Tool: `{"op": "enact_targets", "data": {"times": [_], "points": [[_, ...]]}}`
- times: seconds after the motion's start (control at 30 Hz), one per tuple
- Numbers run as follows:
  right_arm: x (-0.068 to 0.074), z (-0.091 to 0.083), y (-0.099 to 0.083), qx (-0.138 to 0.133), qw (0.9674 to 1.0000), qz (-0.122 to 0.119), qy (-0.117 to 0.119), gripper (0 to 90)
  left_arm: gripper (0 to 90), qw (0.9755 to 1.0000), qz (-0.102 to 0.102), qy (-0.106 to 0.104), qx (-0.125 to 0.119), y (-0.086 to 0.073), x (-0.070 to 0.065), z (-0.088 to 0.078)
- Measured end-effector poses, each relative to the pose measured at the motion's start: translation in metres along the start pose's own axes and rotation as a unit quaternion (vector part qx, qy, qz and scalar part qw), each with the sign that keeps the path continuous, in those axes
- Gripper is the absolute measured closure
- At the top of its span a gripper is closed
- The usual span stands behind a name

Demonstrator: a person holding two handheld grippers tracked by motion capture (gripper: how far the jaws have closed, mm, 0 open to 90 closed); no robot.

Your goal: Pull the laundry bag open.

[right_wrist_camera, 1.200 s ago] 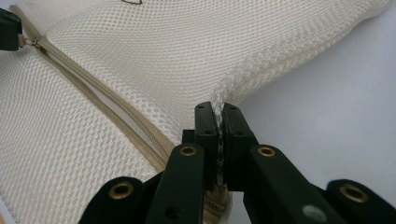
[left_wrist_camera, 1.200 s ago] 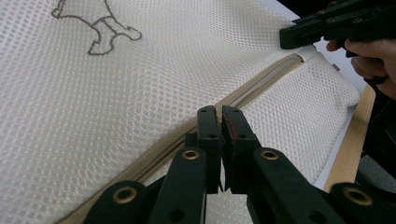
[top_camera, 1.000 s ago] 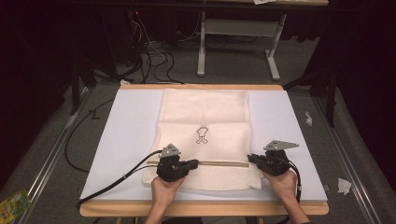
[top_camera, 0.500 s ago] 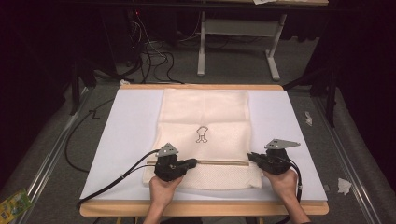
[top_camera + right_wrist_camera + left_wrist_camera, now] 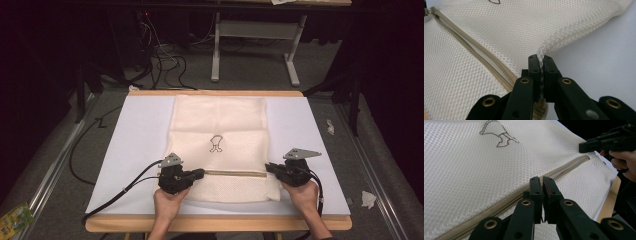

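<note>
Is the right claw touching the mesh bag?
Touching. The right gripper view shows the right claw pinching a fold of the mesh bag.

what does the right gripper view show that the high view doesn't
Right gripper view: the right gripper shut on a pinched fold of the mesh bag, seen close. High view: the whole white table, both hands, the left gripper at the zipper's other end, the floor cables. Both: the bag, its tan zipper and the dark logo.
</note>
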State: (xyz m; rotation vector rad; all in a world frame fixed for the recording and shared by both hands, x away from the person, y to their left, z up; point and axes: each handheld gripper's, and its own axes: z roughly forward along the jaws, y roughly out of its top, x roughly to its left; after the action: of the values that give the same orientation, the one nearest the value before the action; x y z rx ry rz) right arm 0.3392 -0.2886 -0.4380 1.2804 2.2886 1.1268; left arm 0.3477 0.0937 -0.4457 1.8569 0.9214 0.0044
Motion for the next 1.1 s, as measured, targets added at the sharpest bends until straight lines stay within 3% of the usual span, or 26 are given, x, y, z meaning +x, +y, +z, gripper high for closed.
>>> {"op": "enact_targets", "data": {"times": [0.6,0.8,1.1], "points": [[0.001,0.000,0.000,-0.003,1.0000,-0.005,-0.001,87.9,87.3,0.9998,0.005,0.017,-0.003,-0.003,0.005,-0.011],[0.002,0.001,0.001,0.000,1.0000,-0.006,-0.003,88.0,87.3,0.9997,-0.010,0.019,-0.008,-0.005,0.008,-0.014],[-0.002,0.000,-0.002,-0.006,0.9999,0.009,0.001,87.9,87.3,0.9995,-0.002,0.032,0.004,-0.005,0.013,-0.021]]}}
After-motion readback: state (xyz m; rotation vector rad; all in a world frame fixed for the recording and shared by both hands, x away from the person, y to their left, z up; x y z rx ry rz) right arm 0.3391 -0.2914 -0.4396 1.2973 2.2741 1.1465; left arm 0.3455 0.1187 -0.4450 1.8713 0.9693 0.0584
